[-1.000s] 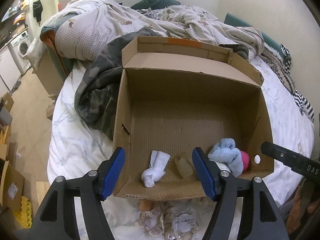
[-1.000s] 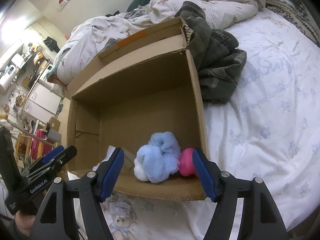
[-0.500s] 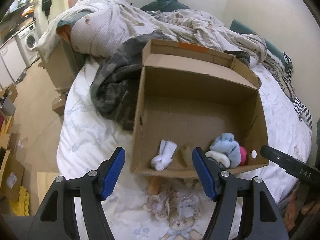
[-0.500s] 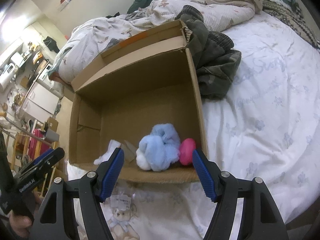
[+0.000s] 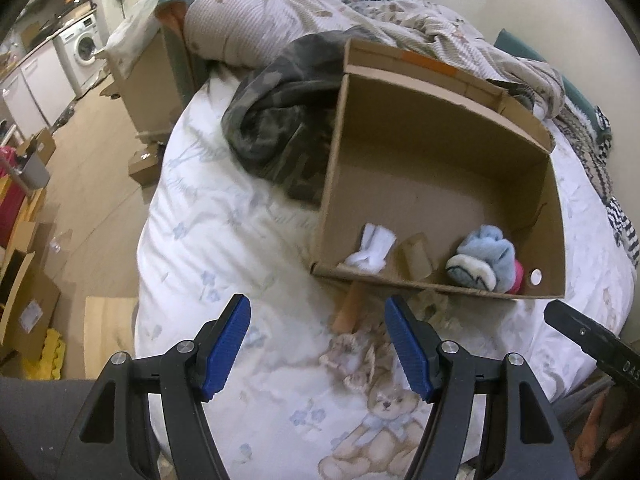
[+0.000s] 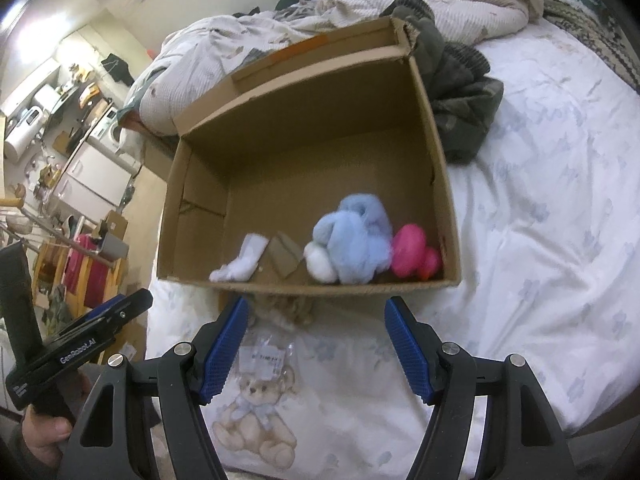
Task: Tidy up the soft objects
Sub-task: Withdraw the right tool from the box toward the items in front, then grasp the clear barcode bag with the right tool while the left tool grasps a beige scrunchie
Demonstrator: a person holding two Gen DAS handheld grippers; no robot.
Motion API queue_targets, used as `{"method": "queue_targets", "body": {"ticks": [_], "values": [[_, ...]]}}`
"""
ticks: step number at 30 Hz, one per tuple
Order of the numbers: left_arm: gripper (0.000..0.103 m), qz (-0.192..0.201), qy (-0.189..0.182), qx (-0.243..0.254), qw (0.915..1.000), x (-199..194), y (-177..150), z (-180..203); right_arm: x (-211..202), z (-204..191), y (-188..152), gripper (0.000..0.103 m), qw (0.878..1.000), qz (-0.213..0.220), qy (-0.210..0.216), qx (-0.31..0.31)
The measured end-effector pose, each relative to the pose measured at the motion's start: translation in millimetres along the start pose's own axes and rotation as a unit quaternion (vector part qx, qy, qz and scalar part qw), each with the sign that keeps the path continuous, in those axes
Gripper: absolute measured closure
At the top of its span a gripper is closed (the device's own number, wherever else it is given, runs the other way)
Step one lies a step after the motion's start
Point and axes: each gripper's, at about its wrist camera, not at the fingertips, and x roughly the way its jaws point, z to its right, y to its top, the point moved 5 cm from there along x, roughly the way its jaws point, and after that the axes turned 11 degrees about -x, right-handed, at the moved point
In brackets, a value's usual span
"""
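Three soft things were seen already put in the cardboard box [image 6: 436, 168] on the bed [image 6: 540, 240] — a white sock [image 6: 244, 264], a blue fluffy bundle [image 6: 356, 240] and a pink toy [image 6: 412, 256]. Both the left tongs [image 5: 318, 344] and the right tongs [image 6: 316, 344] were held wide apart, with nothing gripped. A small beige thing [image 5: 360, 364] was still left outside, just before the box — more work was likely to be done

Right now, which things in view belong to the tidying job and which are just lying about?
Job:
cardboard box
white sock
blue fluffy item
pink soft toy
packaged soft item on the bed, before the box

Lying about:
camouflage jacket
crumpled duvet
washing machine
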Motion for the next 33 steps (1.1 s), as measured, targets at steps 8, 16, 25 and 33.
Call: {"method": "queue_targets", "body": {"ticks": [8, 16, 25, 33], "values": [[0.036, -0.018, 0.027, -0.046, 0.9984, 8, -2, -32, 16, -11, -19, 0.028, 0.999, -0.047, 0.01, -0.025], [0.036, -0.026, 0.033, -0.068, 0.9968, 9, -1, -42, 45, -25, -29, 0.028, 0.994, -0.097, 0.036, -0.031], [0.036, -0.037, 0.046, -0.061, 0.9964, 16, -4, -47, 120, -54, -51, 0.028, 0.981, -0.183, 0.066, -0.021], [0.036, -0.122, 0.064, -0.055, 0.989, 55, -27, -51, 130, -74, -58, 0.071, 0.977, -0.179, 0.029, -0.114]]}}
